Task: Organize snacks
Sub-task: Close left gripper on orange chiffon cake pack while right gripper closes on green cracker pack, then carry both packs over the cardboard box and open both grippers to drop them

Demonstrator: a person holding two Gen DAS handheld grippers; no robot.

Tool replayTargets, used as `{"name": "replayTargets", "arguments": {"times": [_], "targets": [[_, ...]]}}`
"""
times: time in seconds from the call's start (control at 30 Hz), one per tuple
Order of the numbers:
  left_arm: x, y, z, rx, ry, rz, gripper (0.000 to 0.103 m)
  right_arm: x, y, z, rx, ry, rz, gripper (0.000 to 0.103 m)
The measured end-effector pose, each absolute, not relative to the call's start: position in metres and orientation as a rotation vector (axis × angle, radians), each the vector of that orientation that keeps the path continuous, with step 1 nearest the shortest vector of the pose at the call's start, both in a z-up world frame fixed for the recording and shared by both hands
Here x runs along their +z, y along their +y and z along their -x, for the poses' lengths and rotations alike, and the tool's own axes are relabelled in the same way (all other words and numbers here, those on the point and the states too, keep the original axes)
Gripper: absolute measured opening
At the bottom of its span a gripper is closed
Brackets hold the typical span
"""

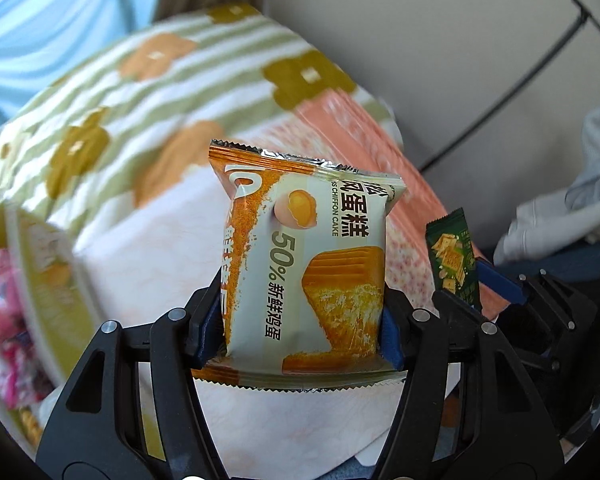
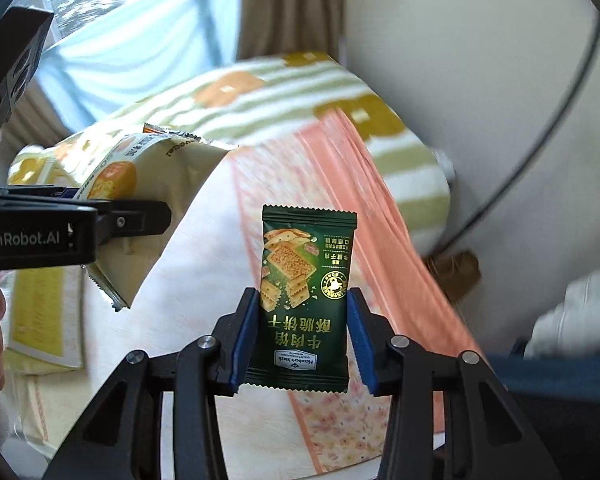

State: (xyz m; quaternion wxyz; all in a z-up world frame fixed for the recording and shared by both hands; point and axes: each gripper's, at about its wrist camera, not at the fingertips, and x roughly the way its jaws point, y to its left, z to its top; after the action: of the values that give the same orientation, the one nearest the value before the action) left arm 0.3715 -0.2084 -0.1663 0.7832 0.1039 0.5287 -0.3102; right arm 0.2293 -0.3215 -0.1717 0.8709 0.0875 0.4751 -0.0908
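On my far left, in the left wrist view, I see a blurred heap of pink snack wrappers beside a yellow-green box, low at the frame's edge. My left gripper has its jaws closed partway on the chiffon cake packet: the blue pads press its two side edges near the bottom seal, and most of the packet stands upright beyond them, above the bed's striped flowered blanket. To the right, my right gripper is clamped narrow on the green cracker packet, pads on both side edges of its lower half, the top sticking out past the jaws, over the pink patterned cloth. A white garment lies far right.
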Motion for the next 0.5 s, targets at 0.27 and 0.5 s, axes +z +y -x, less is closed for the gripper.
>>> {"name": "replayTargets", "arguments": {"times": [0.27,0.5], "targets": [[-0.112,-0.102,-0.366,-0.488,1.041,-0.090,0.059,-0.117,-0.262,-0.257,0.025,0.909,-0.094,0.040],[-0.102,-0.003,-0.349,-0.298,1.004,0.017,0.059,-0.102,-0.187,-0.284,0.222,0.855,-0.033,0.040]]}}
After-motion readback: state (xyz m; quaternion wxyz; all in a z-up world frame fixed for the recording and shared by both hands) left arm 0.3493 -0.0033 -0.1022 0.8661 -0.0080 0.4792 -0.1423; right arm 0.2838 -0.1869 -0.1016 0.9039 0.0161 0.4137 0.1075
